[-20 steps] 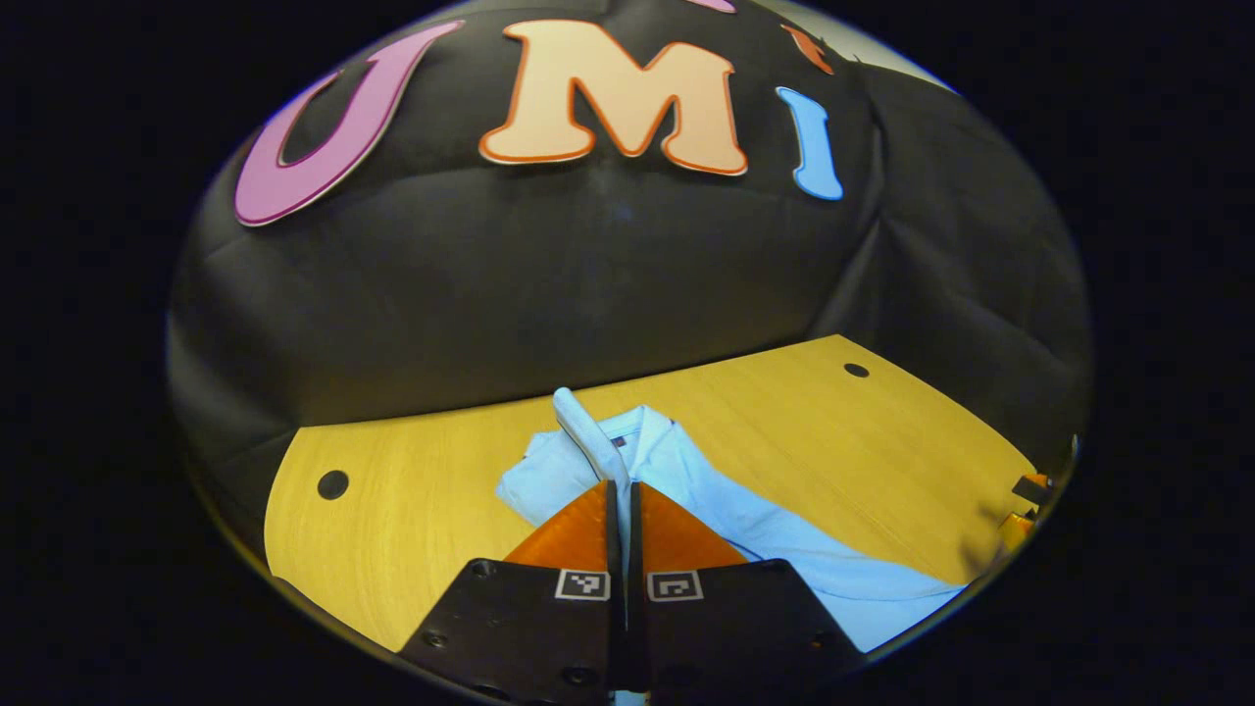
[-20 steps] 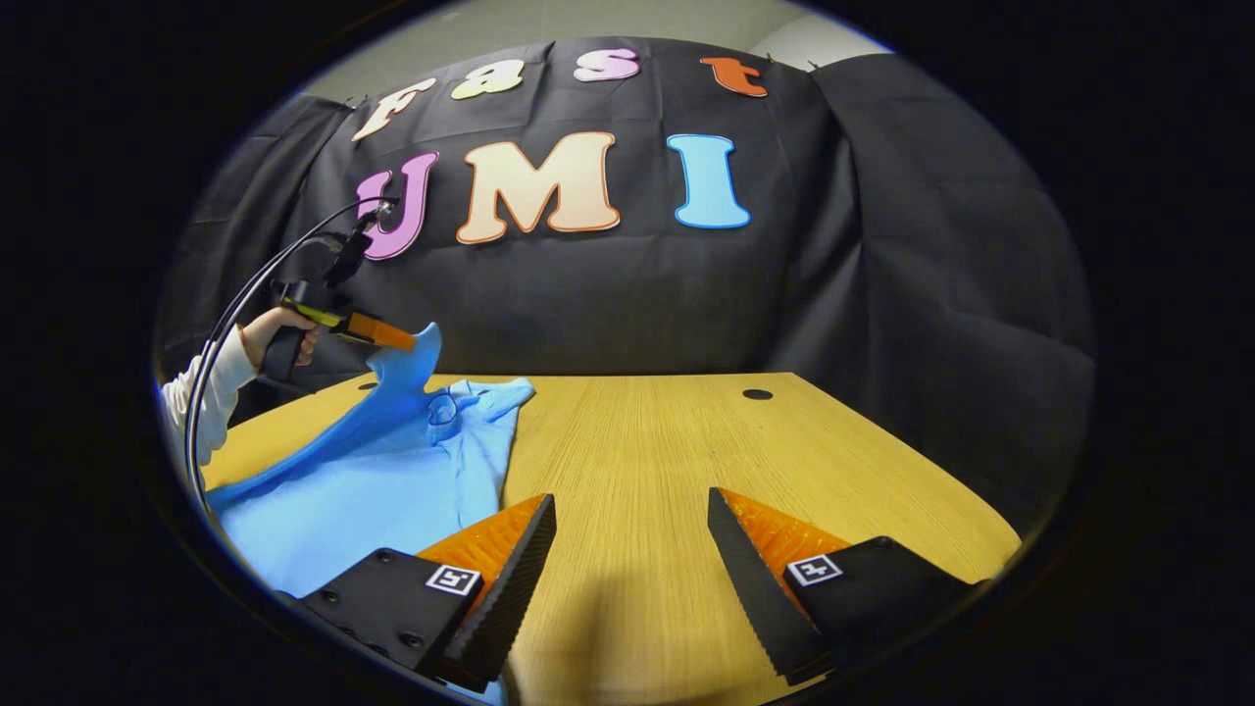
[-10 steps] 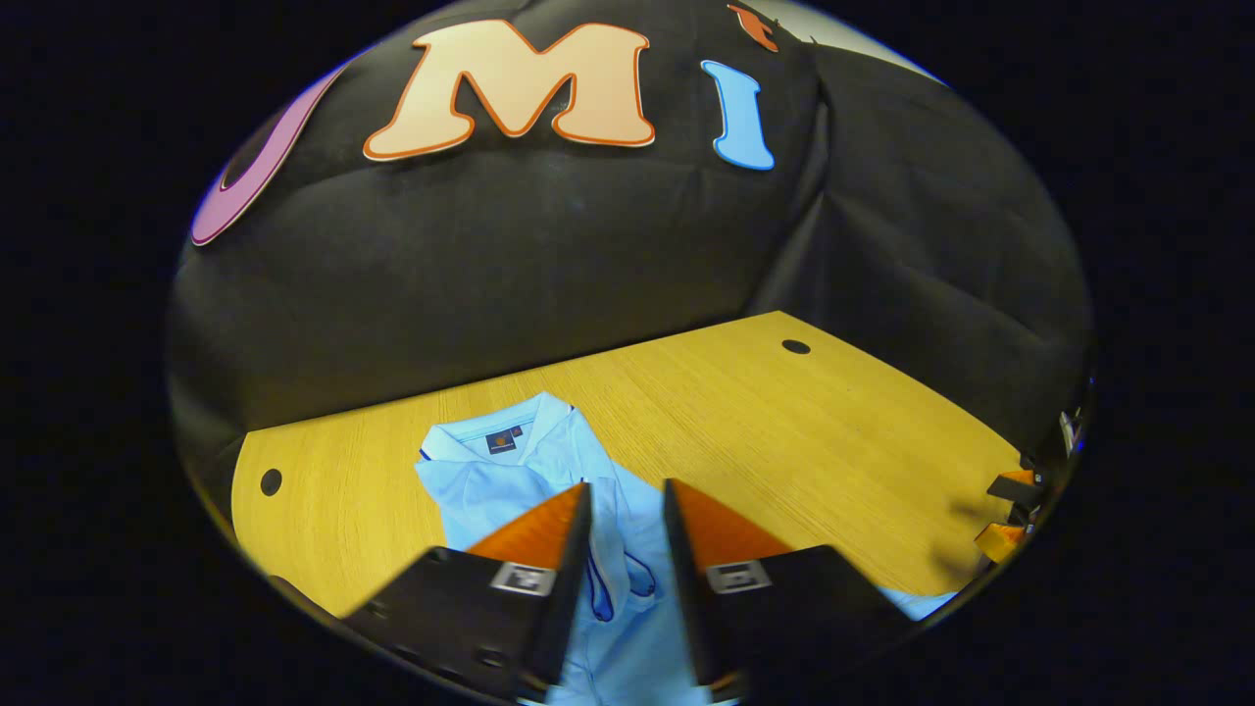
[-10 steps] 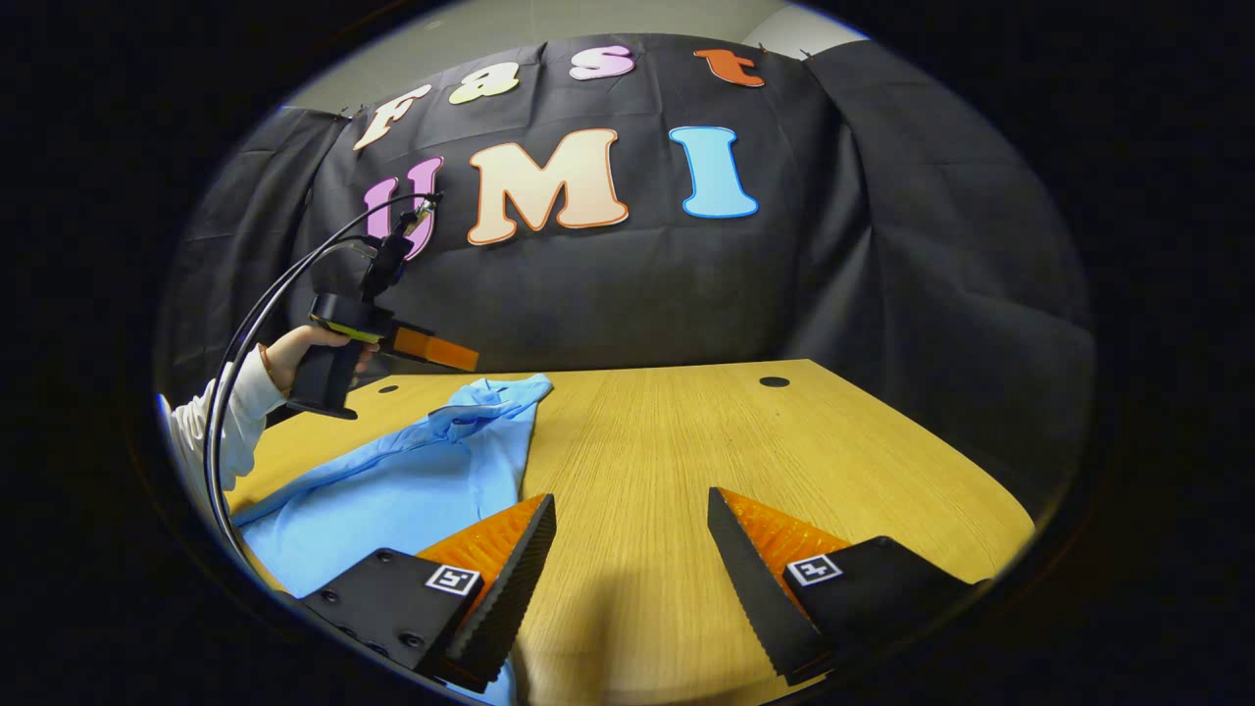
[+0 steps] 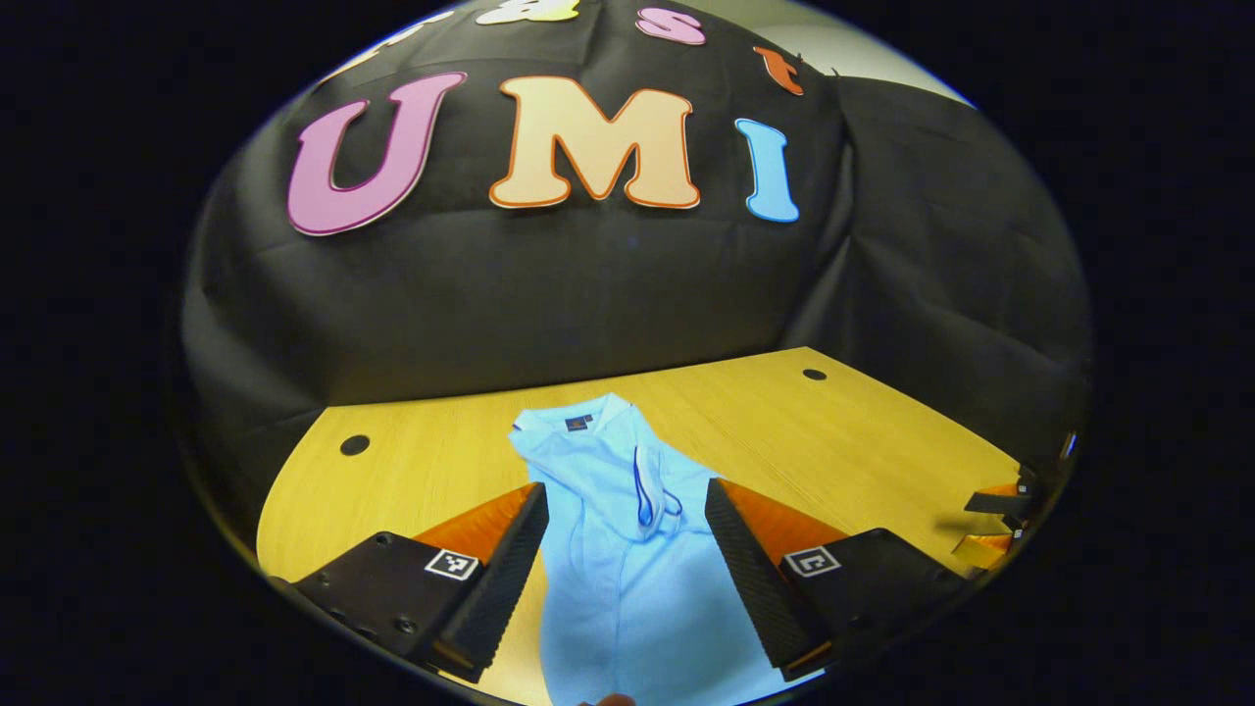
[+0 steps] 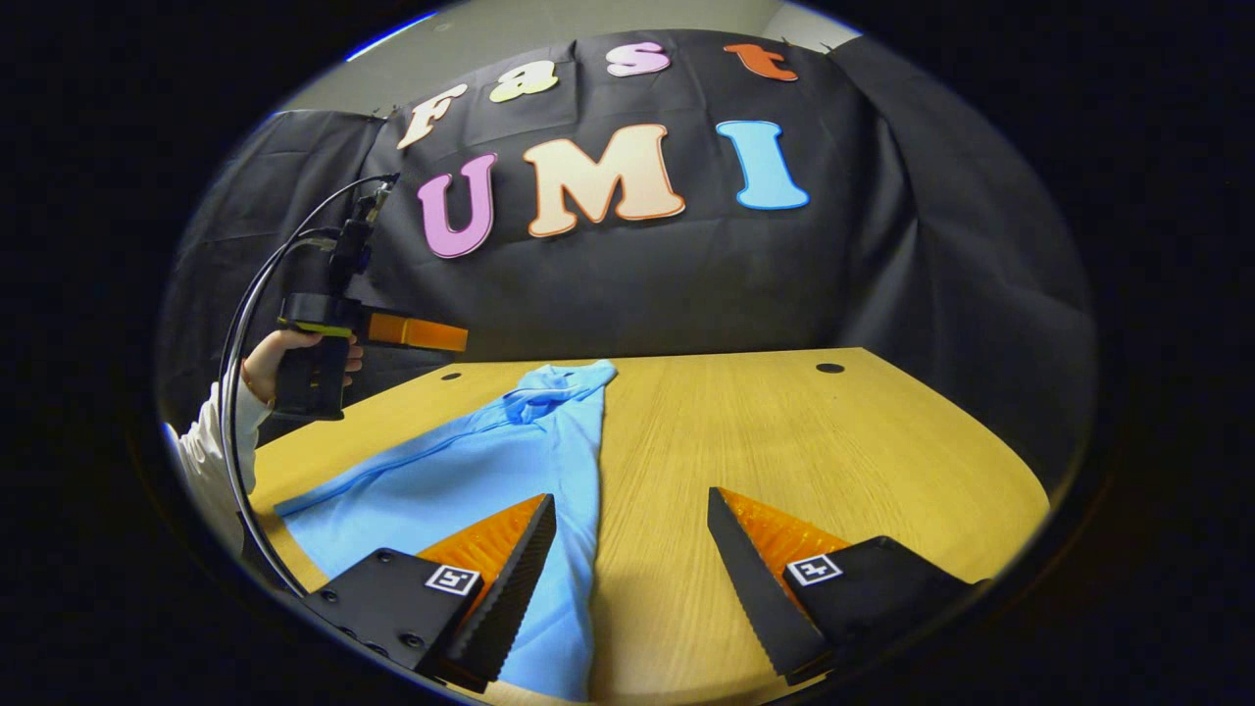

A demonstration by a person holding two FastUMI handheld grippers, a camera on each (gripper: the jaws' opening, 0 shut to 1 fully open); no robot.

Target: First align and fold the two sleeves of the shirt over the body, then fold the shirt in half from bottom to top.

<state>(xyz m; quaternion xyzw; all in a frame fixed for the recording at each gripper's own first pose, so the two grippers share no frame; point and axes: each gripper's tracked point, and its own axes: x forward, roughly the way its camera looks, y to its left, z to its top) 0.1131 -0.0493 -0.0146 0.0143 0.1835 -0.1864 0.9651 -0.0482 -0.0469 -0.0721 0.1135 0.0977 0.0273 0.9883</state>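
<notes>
1. In the left gripper view, the left gripper (image 5: 623,549) hangs above the bench with its jaws spread wide and nothing between them; the cloth seen in the gap lies below on the bench.
2. In the right gripper view, the right gripper (image 6: 632,559) is likewise wide open and holds nothing, with bare wood showing between its fingers.
3. The shirt (image 5: 627,549), light blue, lies flat on the bench (image 5: 843,441) as a long narrow shape running away from the left gripper.
4. A sleeve (image 5: 642,485) with a dark trim at its cuff lies folded over the body of the shirt, just short of the collar.
5. The collar (image 5: 578,422) sits at the far end of the shirt, near the back edge of the bench.
6. In the right gripper view, the shirt (image 6: 490,471) stretches along the left part of the bench (image 6: 784,441), and its near edge passes just beside the right gripper's left finger.
7. Farther off in that view, a hand (image 6: 270,358) in a white sleeve (image 6: 211,441) holds the left gripper (image 6: 431,335) raised above the bench, near the collar end of the shirt.
</notes>
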